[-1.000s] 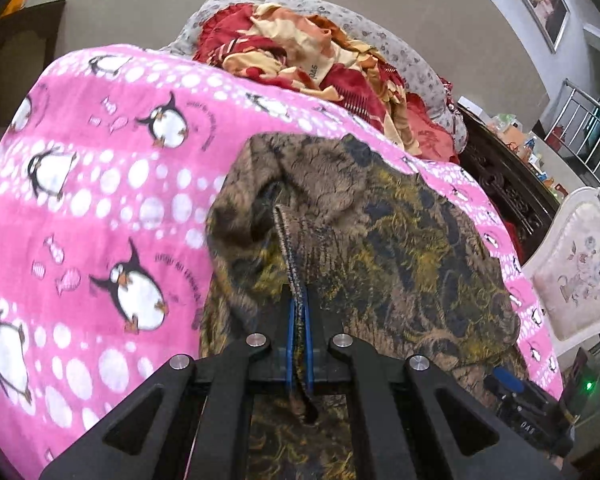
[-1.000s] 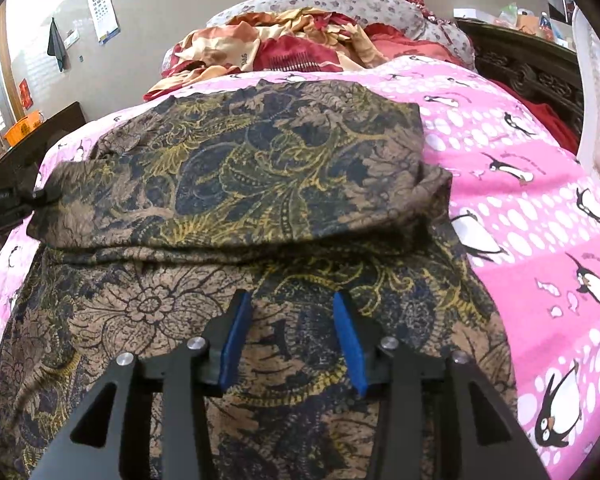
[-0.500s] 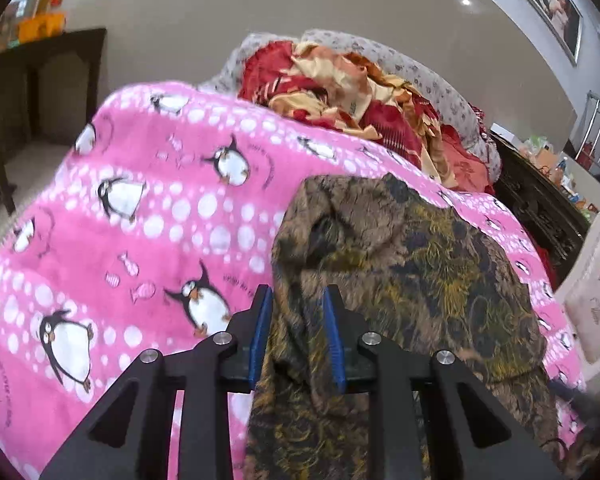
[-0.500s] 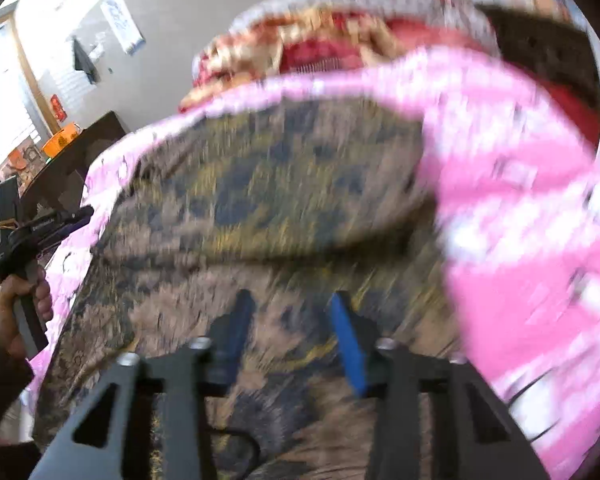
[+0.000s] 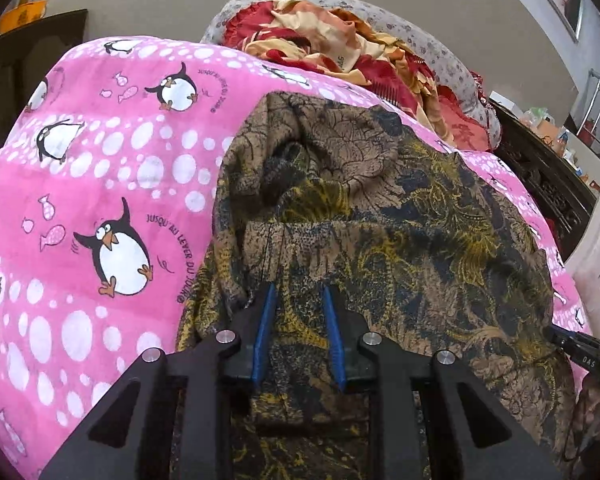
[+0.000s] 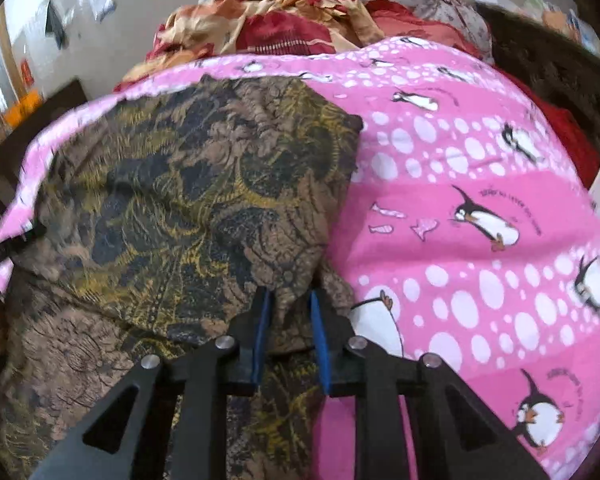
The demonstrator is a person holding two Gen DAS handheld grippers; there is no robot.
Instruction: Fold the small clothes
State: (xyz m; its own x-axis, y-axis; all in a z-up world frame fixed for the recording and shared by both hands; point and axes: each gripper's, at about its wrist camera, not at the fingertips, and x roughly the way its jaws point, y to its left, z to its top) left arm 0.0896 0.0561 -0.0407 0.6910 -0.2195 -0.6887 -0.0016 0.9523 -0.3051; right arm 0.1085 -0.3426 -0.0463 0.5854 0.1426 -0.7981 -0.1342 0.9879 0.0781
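The left gripper [image 5: 298, 300] stands with its jaws apart over the brown patterned garment [image 5: 380, 216], pads clear of the cloth. The right gripper [image 6: 288, 308] has just been closing, its jaws narrow, with the folded garment's right edge bunched between the pads. The garment lies spread on a pink penguin blanket [image 6: 480, 184] covering the bed, crumpled red bedding [image 5: 340, 48] beyond.
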